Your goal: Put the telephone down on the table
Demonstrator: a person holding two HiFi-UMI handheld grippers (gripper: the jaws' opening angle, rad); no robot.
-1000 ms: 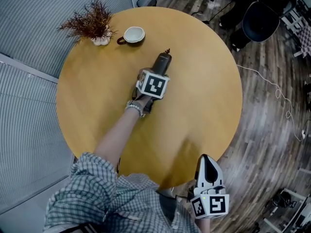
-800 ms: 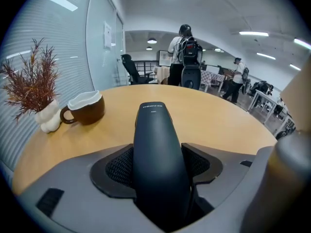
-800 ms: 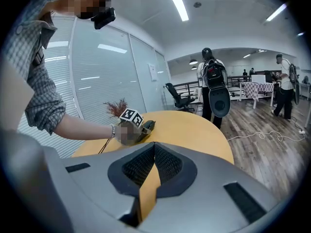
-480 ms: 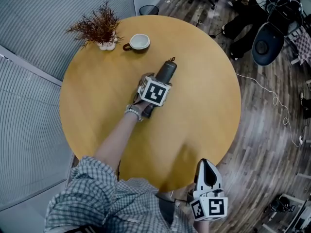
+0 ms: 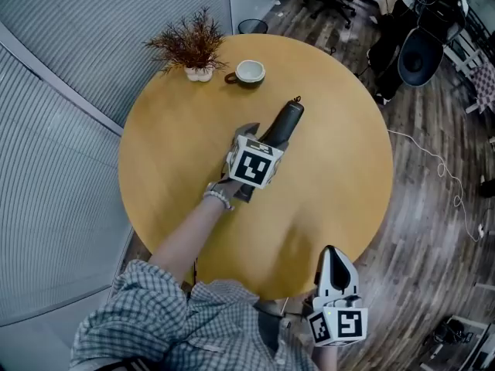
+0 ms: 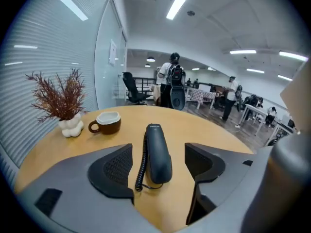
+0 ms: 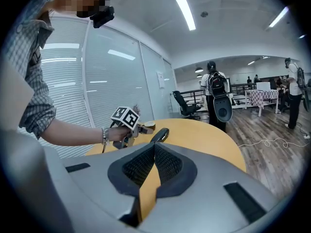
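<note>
A dark telephone handset (image 5: 285,124) lies flat on the round wooden table (image 5: 170,153), its coiled cord (image 6: 141,165) beside it. My left gripper (image 5: 263,149) hangs just behind and above it. In the left gripper view the handset (image 6: 158,152) lies on the wood between the jaws of the left gripper (image 6: 158,163); the jaws have just been opening and now stand wide, with neither pad touching it. My right gripper (image 5: 331,255) sits at the table's near edge, shut on nothing. From the right gripper view the right gripper (image 7: 154,148) faces the handset (image 7: 160,135) far off.
A brown cup (image 5: 250,72) and a dried plant in a white vase (image 5: 195,52) stand at the table's far edge. Office chairs (image 5: 418,52) and a cable (image 5: 441,153) are on the wooden floor to the right. People stand far off in the room (image 6: 172,79).
The left gripper has let go of the handset and drawn back and up from it. The handset stays on the table. The right gripper has shifted a little.
</note>
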